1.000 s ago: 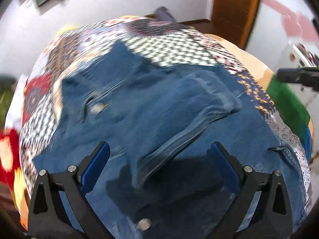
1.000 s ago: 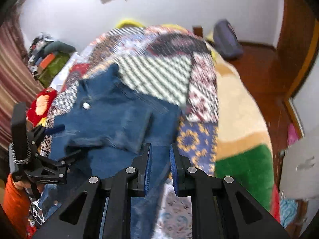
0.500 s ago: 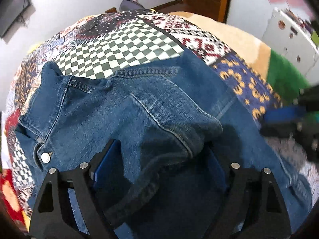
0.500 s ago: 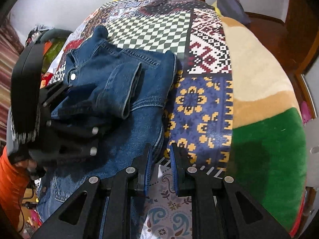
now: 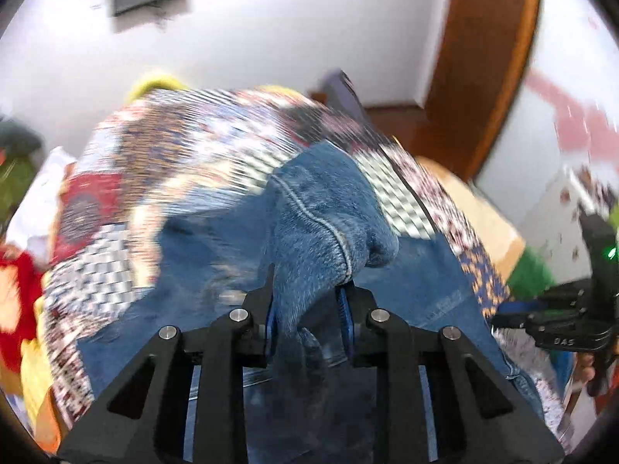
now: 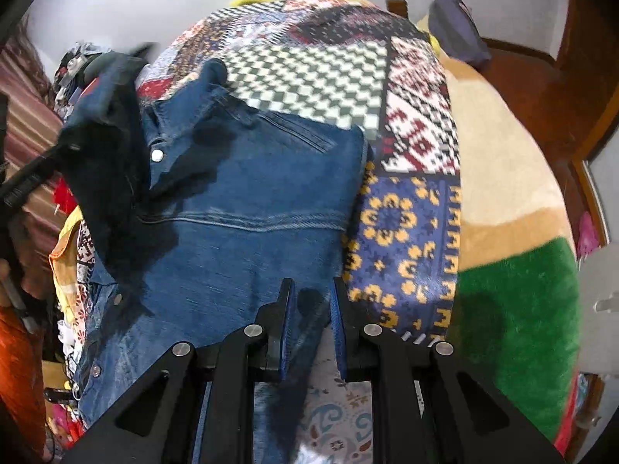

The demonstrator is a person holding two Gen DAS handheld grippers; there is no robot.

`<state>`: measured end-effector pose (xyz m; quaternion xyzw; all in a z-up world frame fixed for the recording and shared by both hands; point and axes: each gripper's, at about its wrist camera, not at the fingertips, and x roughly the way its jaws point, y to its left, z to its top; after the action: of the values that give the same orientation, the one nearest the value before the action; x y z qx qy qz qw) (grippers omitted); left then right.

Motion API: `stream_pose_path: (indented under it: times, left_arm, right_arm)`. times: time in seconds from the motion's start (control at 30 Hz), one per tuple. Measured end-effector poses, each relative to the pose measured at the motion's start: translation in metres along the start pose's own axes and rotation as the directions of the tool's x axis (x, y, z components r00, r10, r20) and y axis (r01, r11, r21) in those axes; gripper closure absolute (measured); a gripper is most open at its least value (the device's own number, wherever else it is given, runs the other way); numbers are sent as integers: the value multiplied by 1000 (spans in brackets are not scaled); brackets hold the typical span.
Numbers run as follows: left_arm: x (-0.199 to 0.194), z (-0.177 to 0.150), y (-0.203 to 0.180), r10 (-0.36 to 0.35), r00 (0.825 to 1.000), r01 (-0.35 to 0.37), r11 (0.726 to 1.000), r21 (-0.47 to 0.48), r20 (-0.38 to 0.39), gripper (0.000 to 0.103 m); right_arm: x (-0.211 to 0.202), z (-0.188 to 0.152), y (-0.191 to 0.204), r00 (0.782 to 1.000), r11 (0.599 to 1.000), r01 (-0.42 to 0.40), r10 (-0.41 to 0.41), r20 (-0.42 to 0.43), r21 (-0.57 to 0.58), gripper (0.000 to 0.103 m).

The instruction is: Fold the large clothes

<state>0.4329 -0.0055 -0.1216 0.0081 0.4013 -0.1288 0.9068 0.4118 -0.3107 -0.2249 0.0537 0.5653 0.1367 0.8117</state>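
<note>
A blue denim jacket lies spread on a patchwork bedspread, its collar and a metal button at the far left. My left gripper is closing its jaws, and its pads press on a bunched denim sleeve held up off the jacket. In the right wrist view that raised sleeve hangs dark at the left. My right gripper is shut just above the jacket's right edge and casts a shadow on the denim. Nothing shows clamped between its pads.
The bed's right side is beige and green fleece. A dark bag sits past the far corner by a wooden door frame. Piled clothes lie at the far left. An orange sleeve shows at the lower left.
The left jaws went from wide open over the folded sleeve to shut on it, then lifted it off the jacket. The right gripper sank a little toward the jacket's edge, still shut.
</note>
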Motion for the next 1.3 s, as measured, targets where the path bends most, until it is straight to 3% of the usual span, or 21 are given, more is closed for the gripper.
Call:
stream_pose_path:
  times: [0.2, 0.37, 0.43, 0.63, 0.7, 0.73, 0.77, 0.93, 1.0, 1.07, 1.1, 1.17, 1.3]
  left_arm:
    - [-58, -32, 82, 55, 997, -44, 985, -169, 60, 85]
    - [-49, -98, 147, 6, 1000, -16, 928, -372, -28, 86]
    - [-36, -126, 157, -30, 997, -3, 908, -419, -72, 86]
    - [-7, -191, 166, -90, 982, -5, 864, -503, -164, 85]
    - [-1, -204, 166, -108, 979, 1, 852, -523, -175, 82]
    - [2, -208, 167, -112, 976, -5, 848, -530, -189, 73]
    - [6, -211, 167, -117, 971, -13, 845, -535, -208, 62]
    - [14, -204, 173, -159, 968, 19, 817, -576, -193, 46]
    - [18, -197, 175, -160, 971, 25, 810, -586, -179, 44]
    - [23, -191, 176, -117, 977, -7, 820, -573, -179, 44]
    - [25, -187, 177, -93, 979, -27, 826, -563, -183, 45]
    - [25, -180, 176, -7, 979, -104, 846, -523, -205, 69]
    - [-6, -159, 176, 61, 993, -100, 873, -478, -97, 75]
  right_arm:
    - [-3, 9, 27, 1000, 999, 0, 1, 18, -39, 89]
    - [34, 1, 38, 996, 997, 39, -44, -77, -62, 89]
    - [49, -7, 39, 992, 995, 63, -71, -107, -81, 89]
    - [43, -22, 41, 991, 988, 111, -119, -68, -110, 89]
    - [40, -27, 38, 991, 989, 107, -113, -64, -99, 89]
    - [37, -31, 37, 992, 990, 103, -109, -62, -94, 89]
    - [36, -32, 35, 992, 991, 100, -105, -65, -85, 89]
    - [33, -34, 31, 992, 994, 101, -104, -76, -39, 89]
    - [30, -34, 30, 991, 994, 104, -106, -78, -27, 89]
    - [27, -34, 30, 991, 994, 106, -108, -77, -23, 89]
    - [25, -33, 29, 992, 994, 104, -105, -74, -18, 89]
    - [21, -31, 27, 992, 995, 102, -102, -71, -6, 89]
    - [9, -21, 24, 993, 994, 107, -107, -47, 1, 89]
